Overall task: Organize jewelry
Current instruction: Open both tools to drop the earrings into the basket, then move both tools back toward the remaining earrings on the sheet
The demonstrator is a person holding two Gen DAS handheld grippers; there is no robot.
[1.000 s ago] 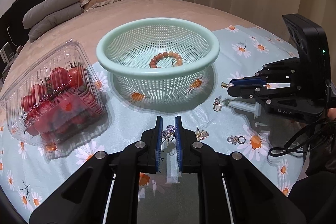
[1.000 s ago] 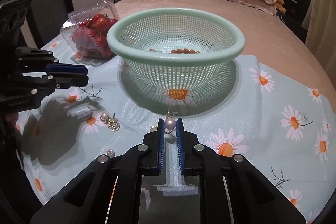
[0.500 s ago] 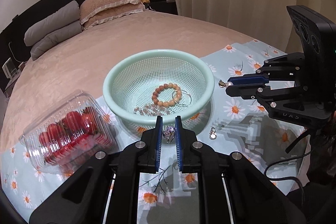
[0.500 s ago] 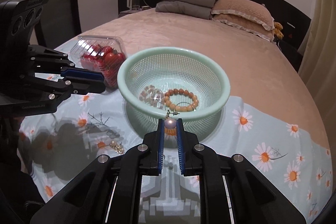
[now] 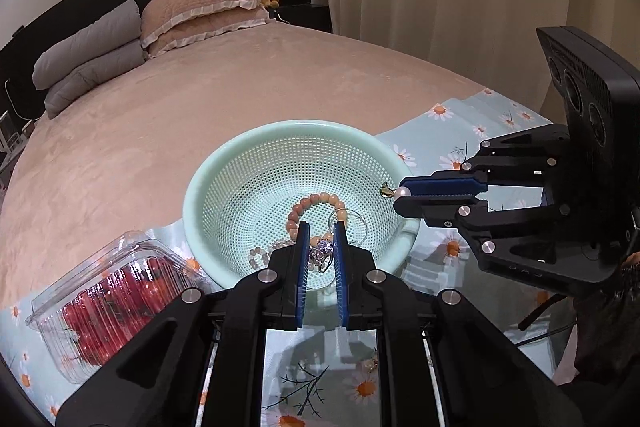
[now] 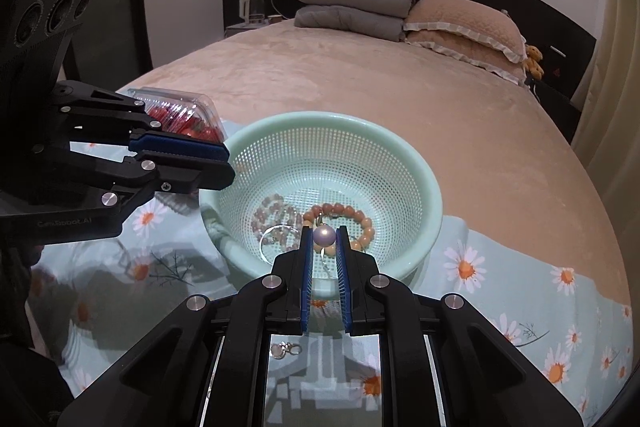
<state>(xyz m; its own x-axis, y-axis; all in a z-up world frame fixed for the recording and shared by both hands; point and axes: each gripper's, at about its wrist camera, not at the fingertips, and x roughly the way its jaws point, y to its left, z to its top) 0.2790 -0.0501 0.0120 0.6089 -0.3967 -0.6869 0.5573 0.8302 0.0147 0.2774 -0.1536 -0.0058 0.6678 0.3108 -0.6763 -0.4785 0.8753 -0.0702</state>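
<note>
Pearl earring (image 6: pixel 324 235) pinched between right gripper (image 6: pixel 324 239) tips (above the basket (image 6: pixel 424 187)).

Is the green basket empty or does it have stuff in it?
Not empty. The green basket already holds an orange bead bracelet and a pale bead bracelet at its bottom.
</note>
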